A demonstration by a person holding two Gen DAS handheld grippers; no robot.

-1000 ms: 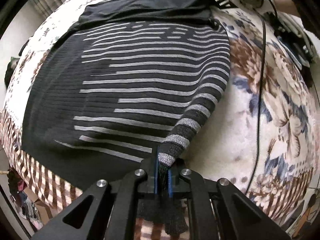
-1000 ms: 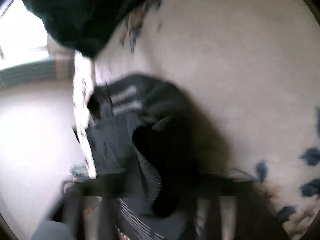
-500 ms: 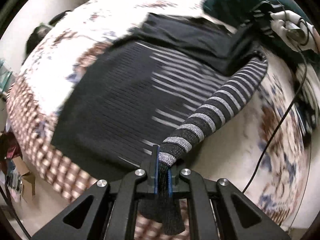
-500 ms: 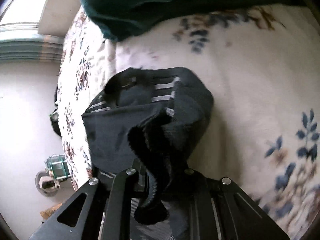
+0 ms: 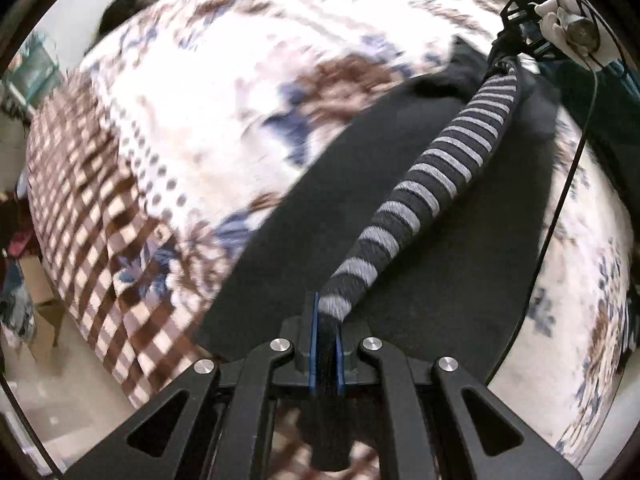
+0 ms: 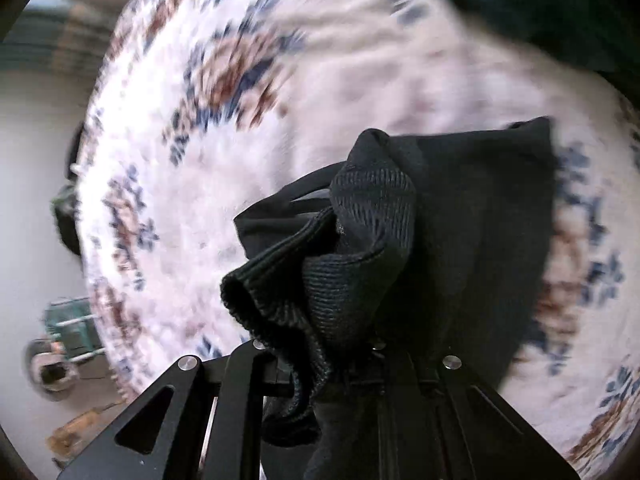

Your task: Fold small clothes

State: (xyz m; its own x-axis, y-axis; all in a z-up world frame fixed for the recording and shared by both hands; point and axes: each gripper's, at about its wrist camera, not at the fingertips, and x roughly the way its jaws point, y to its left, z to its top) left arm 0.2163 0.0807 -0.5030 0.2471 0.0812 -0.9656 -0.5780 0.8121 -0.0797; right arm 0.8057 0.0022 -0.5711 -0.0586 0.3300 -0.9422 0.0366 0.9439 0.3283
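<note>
We have black left gripper [image 5: 325, 332]: blue pads, round silver screws. Right gripper [image 6: 320, 364] black too, silver screws. White glove [image 5: 560, 20], thin black cable [image 5: 560, 200].

Your black knit sweater [image 5: 420, 264] lies across the floral plush blanket [image 5: 224, 92], its striped sleeve [image 5: 432, 176] stretched over it.

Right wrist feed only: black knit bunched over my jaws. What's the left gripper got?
Observer: Left gripper is shut on the cuff end of the striped sleeve.
Operator: Where does that sleeve go?
Observer: It runs lifted from there up to the right gripper, above the sweater body lying on the blanket.
Operator: Anything near it?
Observer: A black cable crosses the blanket to the right of the sweater.
</note>
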